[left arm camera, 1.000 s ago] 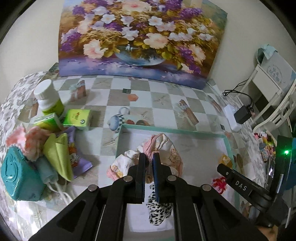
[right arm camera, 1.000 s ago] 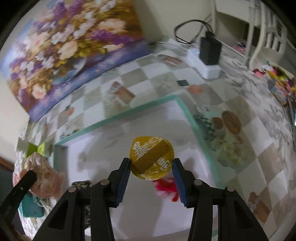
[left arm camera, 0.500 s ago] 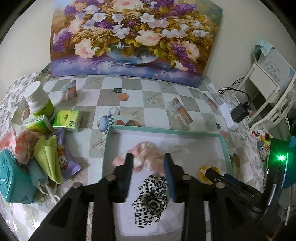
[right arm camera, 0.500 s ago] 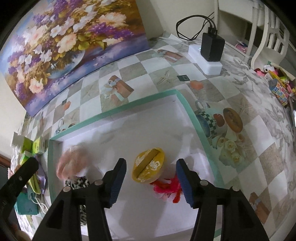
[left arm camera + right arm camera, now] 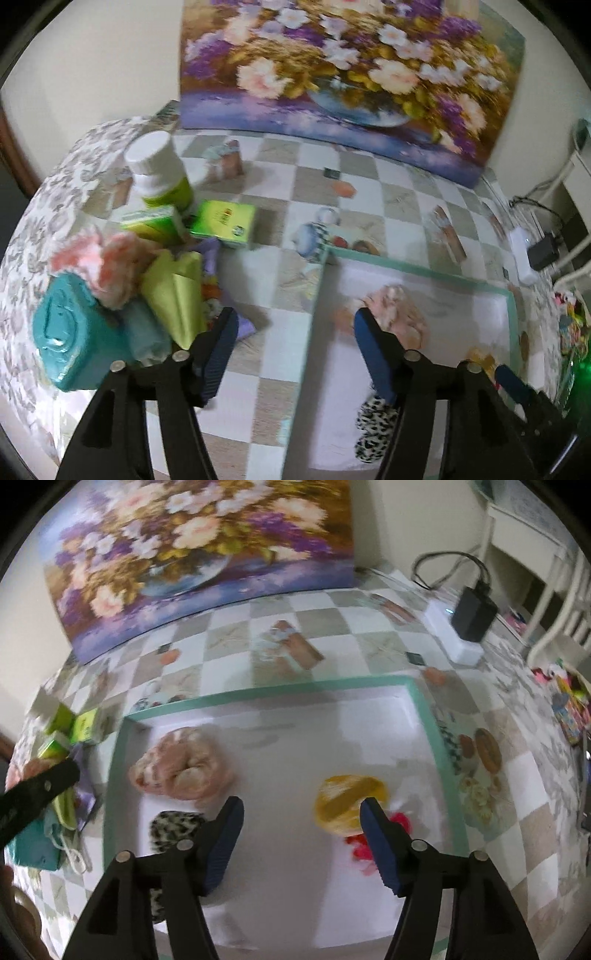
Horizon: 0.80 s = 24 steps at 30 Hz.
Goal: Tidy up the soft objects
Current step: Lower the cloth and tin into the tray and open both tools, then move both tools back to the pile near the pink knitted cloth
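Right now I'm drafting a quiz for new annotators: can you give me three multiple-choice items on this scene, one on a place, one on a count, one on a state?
1. Where does the pink floral scrunchie lie?
A. inside the green-rimmed tray
B. on top of the white-capped bottle
C. on the power strip

2. How many soft items are in the tray?
A. one
B. four
C. seven

3. How do the jaws of the right gripper stand?
A. shut on the yellow item
B. open and empty
C. shut on the tray rim

Answers:
1 A, the right wrist view shows it on the white tray floor near the left rim.
2 B, the pink scrunchie, leopard-print scrunchie, yellow item and red item lie there.
3 B, the blue pads are spread with nothing between them; the left gripper is open too.
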Motion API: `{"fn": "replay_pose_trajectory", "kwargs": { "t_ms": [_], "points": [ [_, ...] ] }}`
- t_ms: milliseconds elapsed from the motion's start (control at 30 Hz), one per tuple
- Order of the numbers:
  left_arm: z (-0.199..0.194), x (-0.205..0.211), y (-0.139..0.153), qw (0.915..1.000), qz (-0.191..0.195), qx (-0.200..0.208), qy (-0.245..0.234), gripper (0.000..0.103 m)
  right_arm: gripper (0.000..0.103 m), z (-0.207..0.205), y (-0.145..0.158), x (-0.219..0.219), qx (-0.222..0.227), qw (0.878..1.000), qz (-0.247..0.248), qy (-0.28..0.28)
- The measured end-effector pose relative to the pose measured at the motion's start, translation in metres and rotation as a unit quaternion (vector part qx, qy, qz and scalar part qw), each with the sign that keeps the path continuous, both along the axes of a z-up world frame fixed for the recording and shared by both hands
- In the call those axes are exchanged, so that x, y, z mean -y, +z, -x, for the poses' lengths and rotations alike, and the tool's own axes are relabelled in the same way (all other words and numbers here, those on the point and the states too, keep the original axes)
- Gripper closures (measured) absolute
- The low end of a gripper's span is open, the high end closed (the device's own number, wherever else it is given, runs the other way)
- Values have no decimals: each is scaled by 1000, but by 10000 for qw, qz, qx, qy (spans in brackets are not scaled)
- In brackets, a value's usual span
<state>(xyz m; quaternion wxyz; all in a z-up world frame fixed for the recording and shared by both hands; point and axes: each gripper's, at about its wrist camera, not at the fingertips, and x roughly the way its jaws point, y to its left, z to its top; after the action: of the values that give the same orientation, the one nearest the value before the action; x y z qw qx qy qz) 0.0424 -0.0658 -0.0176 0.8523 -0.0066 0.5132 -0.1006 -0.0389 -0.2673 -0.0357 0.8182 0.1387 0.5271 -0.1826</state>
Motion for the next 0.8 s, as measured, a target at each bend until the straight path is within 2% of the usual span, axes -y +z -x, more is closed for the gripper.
{"fn": "replay_pose_trajectory", "kwargs": {
  "t_ms": [67, 167, 267, 467, 800],
  "points": [
    [-4, -8, 5, 10000, 18, 27, 85, 29, 33, -3, 0, -7, 41, 9999, -76, 107],
    [-12, -21, 15, 9997, 103, 47, 231, 25, 25, -6, 2, -15, 108, 9996, -171, 197],
    [-22, -36, 26, 9990, 6, 144, 430, 23, 25, -9, 6, -22, 177, 9995, -174, 219],
    [-45, -76, 30, 9957, 52, -45, 925, 22, 24, -20, 21, -41, 313, 9985, 42, 439],
    [-67, -116, 24, 9913, 55, -270, 1287, 22, 24, -43, 45, -74, 476, 9949, 465, 764]
  ]
}}
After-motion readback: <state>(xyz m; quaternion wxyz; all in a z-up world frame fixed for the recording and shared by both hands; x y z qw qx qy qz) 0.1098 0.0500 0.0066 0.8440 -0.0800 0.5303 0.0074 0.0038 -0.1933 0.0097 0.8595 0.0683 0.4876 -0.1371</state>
